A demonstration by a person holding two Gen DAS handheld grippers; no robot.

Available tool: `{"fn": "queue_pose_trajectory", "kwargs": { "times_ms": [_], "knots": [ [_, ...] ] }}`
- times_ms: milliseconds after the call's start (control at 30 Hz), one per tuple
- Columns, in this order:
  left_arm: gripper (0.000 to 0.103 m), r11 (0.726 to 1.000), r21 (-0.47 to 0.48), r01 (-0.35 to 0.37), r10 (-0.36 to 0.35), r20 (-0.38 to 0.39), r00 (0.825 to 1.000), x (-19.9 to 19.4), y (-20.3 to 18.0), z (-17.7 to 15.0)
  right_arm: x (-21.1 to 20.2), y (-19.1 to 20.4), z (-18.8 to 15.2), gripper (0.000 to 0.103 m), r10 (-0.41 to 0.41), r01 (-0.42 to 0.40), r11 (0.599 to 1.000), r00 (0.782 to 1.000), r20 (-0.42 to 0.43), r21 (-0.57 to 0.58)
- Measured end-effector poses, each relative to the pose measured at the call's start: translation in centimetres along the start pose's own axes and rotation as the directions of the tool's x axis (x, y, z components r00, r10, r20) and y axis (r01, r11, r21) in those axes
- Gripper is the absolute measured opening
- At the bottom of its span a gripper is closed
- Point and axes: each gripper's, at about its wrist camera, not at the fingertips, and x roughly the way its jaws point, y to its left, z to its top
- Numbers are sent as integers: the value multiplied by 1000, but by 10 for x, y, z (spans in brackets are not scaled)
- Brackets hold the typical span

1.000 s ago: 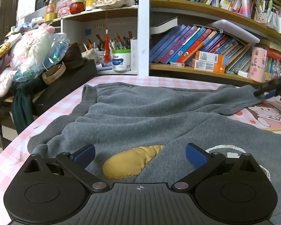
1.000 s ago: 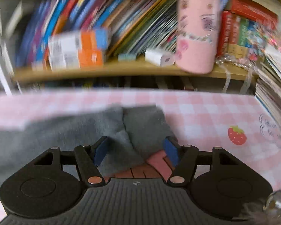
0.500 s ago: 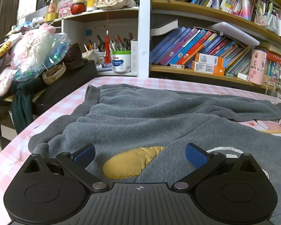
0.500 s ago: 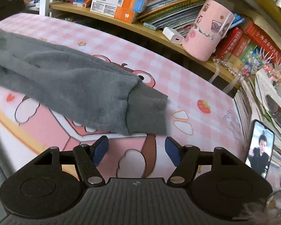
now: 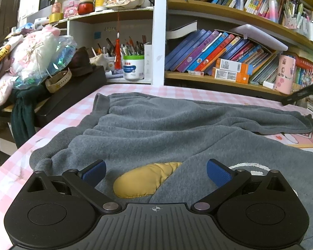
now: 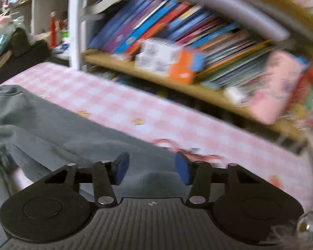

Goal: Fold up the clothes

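Your left gripper [image 5: 155, 171] is spread wide over the grey sweatshirt [image 5: 167, 129]; your right gripper [image 6: 152, 167] is parted too, empty – pens fill the tub [image 5: 133, 67] on the shelf

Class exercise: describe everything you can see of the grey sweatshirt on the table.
The grey sweatshirt is soft, fleecy-looking fabric, spread mostly flat and rumpled on the pink checked tablecloth. One sleeve stretches toward the bookshelf side, cuff at its end. A mustard-yellow patch and white stitching show near the open left gripper, which grips nothing. The open right gripper is above the fabric.
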Motion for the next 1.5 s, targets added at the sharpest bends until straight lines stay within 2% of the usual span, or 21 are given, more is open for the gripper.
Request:
{"fn": "queue_pose_trajectory", "kwargs": {
  "times_ms": [100,200,367,467,500,533,700,833,900,1000,1067,1133,1333,1400,1500],
  "knots": [
    [103,1000,-6,4,-4,4,1000,-1,1,-1,36,13,5,23,60,-57,998,994,-92,41],
    [103,1000,-9,8,-8,4,1000,0,2,-1,53,17,11,22,25,-21,998,997,-67,57],
    [103,1000,-4,2,-2,0,1000,0,2,0,77,3,22,22,-41,41,992,999,-1,123],
    [103,1000,-8,-3,3,1,1000,0,2,-1,75,3,26,29,-61,61,993,998,-1,97],
    [103,1000,-10,-5,5,2,1000,0,3,-1,70,4,26,36,-70,70,994,998,1,90],
    [103,1000,-11,-5,5,2,1000,0,3,-1,62,6,24,38,-72,71,994,997,17,86],
    [103,1000,15,-13,13,-13,1000,2,0,0,-13,17,-8,41,5,-8,1000,994,105,30],
    [103,999,38,-14,14,-16,1000,3,-3,-1,-83,35,-56,50,47,-37,998,983,175,-57],
    [103,999,40,-8,8,12,1000,-2,-3,-2,-113,44,-83,53,45,-28,996,977,209,-86],
    [103,997,42,57,-59,47,997,-12,-1,-1,-148,56,-125,54,29,0,993,970,243,-115],
    [103,996,40,74,-77,68,995,-19,0,2,-158,59,-148,53,17,10,994,972,236,-113],
    [103,996,61,58,-65,112,992,-29,-1,7,-162,60,-165,51,3,19,996,974,225,-92],
    [103,984,170,-48,13,199,980,-50,-4,25,-166,54,-202,46,-10,14,1000,977,211,-15],
    [103,986,156,-64,32,202,979,-54,-1,25,-165,49,-210,45,-25,26,1000,980,197,-1],
    [103,991,108,-82,61,184,981,-56,5,21,-162,43,-218,37,-70,71,997,984,166,-2]
  ]
}}
